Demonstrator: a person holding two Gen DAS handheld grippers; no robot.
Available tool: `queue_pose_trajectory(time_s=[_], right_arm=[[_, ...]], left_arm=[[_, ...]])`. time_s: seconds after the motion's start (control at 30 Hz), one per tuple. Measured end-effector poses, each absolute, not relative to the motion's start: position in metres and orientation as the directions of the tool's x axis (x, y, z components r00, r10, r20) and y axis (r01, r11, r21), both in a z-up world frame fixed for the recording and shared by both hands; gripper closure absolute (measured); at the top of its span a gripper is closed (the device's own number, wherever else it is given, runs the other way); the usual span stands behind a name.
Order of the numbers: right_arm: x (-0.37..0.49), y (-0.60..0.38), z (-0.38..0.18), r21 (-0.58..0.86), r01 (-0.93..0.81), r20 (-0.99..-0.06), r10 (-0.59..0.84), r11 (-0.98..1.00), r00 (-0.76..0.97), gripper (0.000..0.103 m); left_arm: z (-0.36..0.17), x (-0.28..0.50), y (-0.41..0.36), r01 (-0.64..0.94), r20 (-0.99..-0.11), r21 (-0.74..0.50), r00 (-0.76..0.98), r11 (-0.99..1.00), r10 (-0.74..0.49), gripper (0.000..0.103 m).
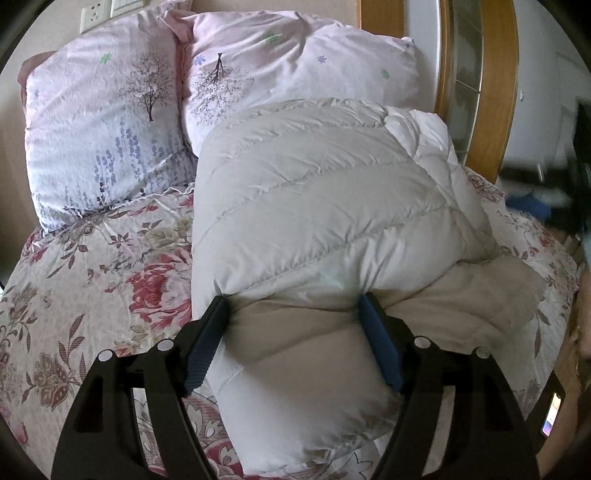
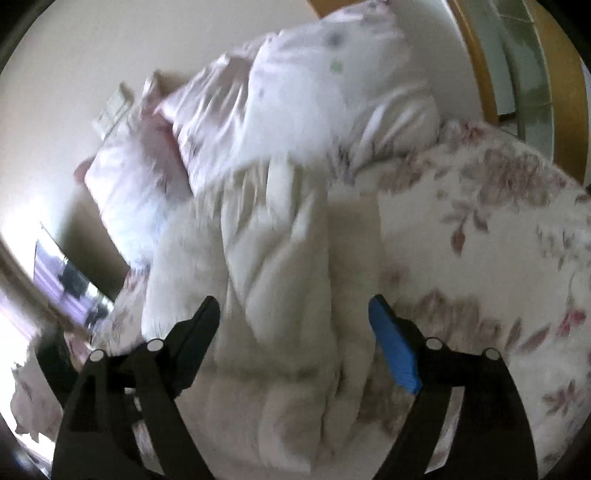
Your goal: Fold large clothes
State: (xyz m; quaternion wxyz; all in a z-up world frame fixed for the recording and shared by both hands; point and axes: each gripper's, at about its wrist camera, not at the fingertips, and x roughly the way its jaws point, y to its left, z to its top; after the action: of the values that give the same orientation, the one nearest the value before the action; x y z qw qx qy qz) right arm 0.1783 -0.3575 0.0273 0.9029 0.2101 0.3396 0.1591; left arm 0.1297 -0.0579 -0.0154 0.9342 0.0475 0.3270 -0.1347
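Note:
A white quilted down coat (image 1: 317, 206) lies folded in a thick bundle on the floral bedspread (image 1: 92, 273). My left gripper (image 1: 291, 306) is wide open, its fingers straddling the near end of the bundle and pressing against it. In the blurred right wrist view the same coat (image 2: 273, 258) lies below my right gripper (image 2: 291, 306), which is open and empty above it. The right gripper also shows as a dark blur at the right edge of the left wrist view (image 1: 554, 192).
Two pink printed pillows (image 1: 110, 122) lean at the head of the bed, touching the coat's far end. A wooden headboard frame (image 1: 491, 92) stands at the back right. A wall socket (image 1: 94, 14) is at top left. The bed's edge (image 1: 565, 295) runs down the right.

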Motion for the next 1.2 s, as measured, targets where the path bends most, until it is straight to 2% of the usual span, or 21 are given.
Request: queue_pose_trajectory(time_s=[0.07, 0.23, 0.27, 0.3, 0.33, 0.37, 0.43, 0.87, 1.2], right_arm=[[0.2, -0.358, 0.039, 0.51, -0.132, -0.544, 0.437, 0.85, 0.717, 0.02], [0.257, -0.348, 0.044, 0.482, -0.067, -0.607, 0.388, 0.874, 0.693, 0.02], [0.265, -0.345, 0.042, 0.48, -0.055, -0.619, 0.382, 0.875, 0.686, 0.026], [0.272, -0.343, 0.04, 0.474, -0.049, -0.627, 0.376, 0.879, 0.683, 0.037], [0.278, -0.338, 0.037, 0.447, -0.045, -0.644, 0.356, 0.893, 0.677, 0.072], [0.281, -0.335, 0.034, 0.43, -0.044, -0.656, 0.345, 0.902, 0.672, 0.081], [0.284, -0.333, 0.03, 0.397, -0.026, -0.665, 0.308, 0.917, 0.68, 0.087], [0.299, -0.334, -0.008, 0.239, 0.102, -0.755, 0.119, 0.966, 0.645, 0.088], [0.313, -0.33, -0.025, 0.194, 0.106, -0.806, 0.096, 0.975, 0.585, 0.087]], left_arm=[[-0.015, 0.13, -0.058, 0.282, -0.624, 0.003, 0.75, 0.959, -0.219, 0.028], [-0.015, 0.132, -0.059, 0.279, -0.628, 0.009, 0.749, 0.96, -0.211, 0.026], [-0.015, 0.132, -0.059, 0.279, -0.628, 0.01, 0.749, 0.96, -0.211, 0.026], [-0.015, 0.132, -0.06, 0.28, -0.628, 0.011, 0.749, 0.96, -0.211, 0.026], [-0.015, 0.132, -0.06, 0.28, -0.628, 0.011, 0.749, 0.96, -0.211, 0.026], [-0.015, 0.133, -0.06, 0.282, -0.627, 0.012, 0.749, 0.959, -0.213, 0.026], [-0.013, 0.132, -0.061, 0.288, -0.622, 0.015, 0.752, 0.958, -0.216, 0.025], [-0.008, 0.134, -0.07, 0.32, -0.605, 0.026, 0.759, 0.947, -0.24, 0.02], [-0.011, 0.14, -0.074, 0.331, -0.608, 0.027, 0.755, 0.943, -0.247, 0.019]])
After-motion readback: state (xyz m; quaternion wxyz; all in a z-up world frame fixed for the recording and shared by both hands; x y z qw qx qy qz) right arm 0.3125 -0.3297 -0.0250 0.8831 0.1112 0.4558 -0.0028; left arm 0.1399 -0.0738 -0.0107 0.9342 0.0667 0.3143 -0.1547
